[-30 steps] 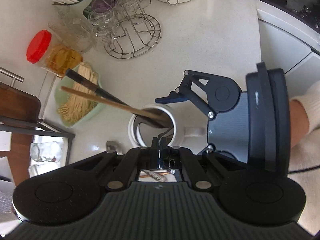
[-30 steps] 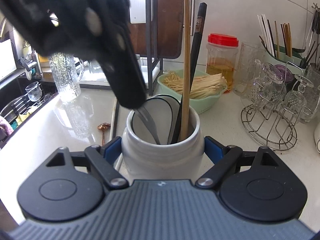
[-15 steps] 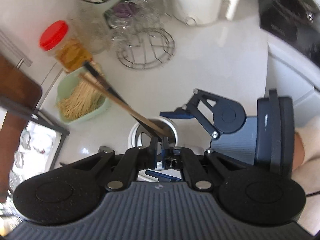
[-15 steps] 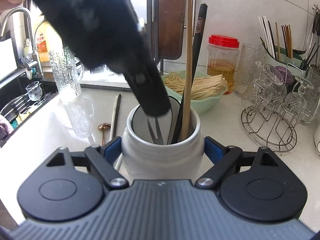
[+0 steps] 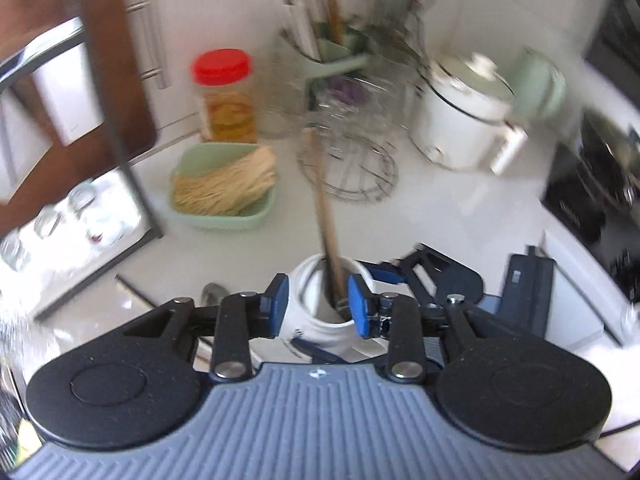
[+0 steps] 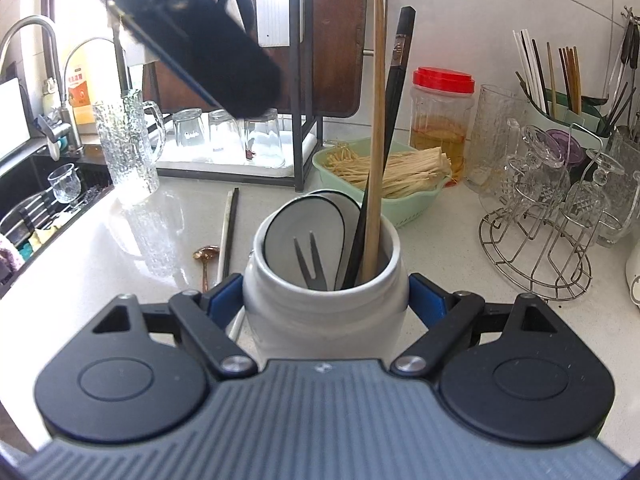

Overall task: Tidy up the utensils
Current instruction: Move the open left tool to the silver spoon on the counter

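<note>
My right gripper [image 6: 326, 298] is shut on a white ceramic jar [image 6: 326, 328], blue pads pressing on both its sides. Inside the jar stand a dark fork [image 6: 308, 258], a wooden chopstick [image 6: 376, 140], a black chopstick [image 6: 394, 100] and a grey flat utensil [image 6: 316, 224]. My left gripper [image 5: 318, 304] hovers above the jar [image 5: 316, 320] with its jaws opening and nothing between the pads; the left wrist view is blurred. One of its dark fingers [image 6: 224, 60] crosses the upper left of the right wrist view. A copper spoon [image 6: 206, 256] and a loose pair of chopsticks [image 6: 230, 224] lie on the counter left of the jar.
Behind the jar are a green basket of noodles [image 6: 404, 184] and a red-lidded jar [image 6: 442, 120]. A wire rack of glasses [image 6: 540, 248] and a green utensil caddy [image 6: 560, 108] stand right. A glass mug [image 6: 132, 148] and the sink [image 6: 36, 208] are left.
The left gripper let go of the fork, which now stands in the jar. It lifted away, rolled, and its jaws went from shut to apart. The right gripper kept still on the jar.
</note>
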Demonstrator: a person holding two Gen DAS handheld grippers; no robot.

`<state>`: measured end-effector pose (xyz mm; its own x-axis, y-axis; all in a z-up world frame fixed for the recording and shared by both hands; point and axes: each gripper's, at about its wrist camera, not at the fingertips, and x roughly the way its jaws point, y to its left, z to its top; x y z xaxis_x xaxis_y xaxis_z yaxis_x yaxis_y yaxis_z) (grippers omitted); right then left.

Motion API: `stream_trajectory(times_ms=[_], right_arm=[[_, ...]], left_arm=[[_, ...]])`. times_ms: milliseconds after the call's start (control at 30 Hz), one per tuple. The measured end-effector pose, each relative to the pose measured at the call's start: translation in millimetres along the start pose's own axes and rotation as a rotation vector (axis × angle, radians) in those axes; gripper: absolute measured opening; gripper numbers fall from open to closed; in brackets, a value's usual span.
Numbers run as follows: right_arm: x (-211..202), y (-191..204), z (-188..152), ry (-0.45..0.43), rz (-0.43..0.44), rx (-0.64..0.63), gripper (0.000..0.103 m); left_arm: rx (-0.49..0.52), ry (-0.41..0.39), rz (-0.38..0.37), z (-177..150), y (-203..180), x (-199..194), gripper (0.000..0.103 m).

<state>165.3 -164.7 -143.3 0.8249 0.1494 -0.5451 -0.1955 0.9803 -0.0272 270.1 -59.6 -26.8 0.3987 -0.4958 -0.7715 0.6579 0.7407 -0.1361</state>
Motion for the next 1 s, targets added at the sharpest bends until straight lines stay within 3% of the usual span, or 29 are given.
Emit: stream_trajectory(times_ms=[367, 500, 833, 1000], right_arm=[[-0.5, -9.4, -0.5, 0.001, -0.023, 0.023, 0.090], [-0.5, -14.5, -1.5, 0.001, -0.040, 0.033, 0.090], [-0.8, -14.6, -0.5, -0.001, -0.049, 0.029, 0.090], [0.0, -15.8, 0.7, 0.001, -0.050, 0.031, 0.090]], left_arm=[[-0.365, -0.039, 0.139, -60.7, 67.6, 24.1, 0.043], [-0.450, -0.033, 0.168, -75.9, 87.5, 43.0, 0.043], [-0.393, 0.044, 0.167, -69.2, 93.2, 102.8, 0.044], [-0.329, 0.083, 0.196, -52.6, 88.8, 133.4, 0.054]])
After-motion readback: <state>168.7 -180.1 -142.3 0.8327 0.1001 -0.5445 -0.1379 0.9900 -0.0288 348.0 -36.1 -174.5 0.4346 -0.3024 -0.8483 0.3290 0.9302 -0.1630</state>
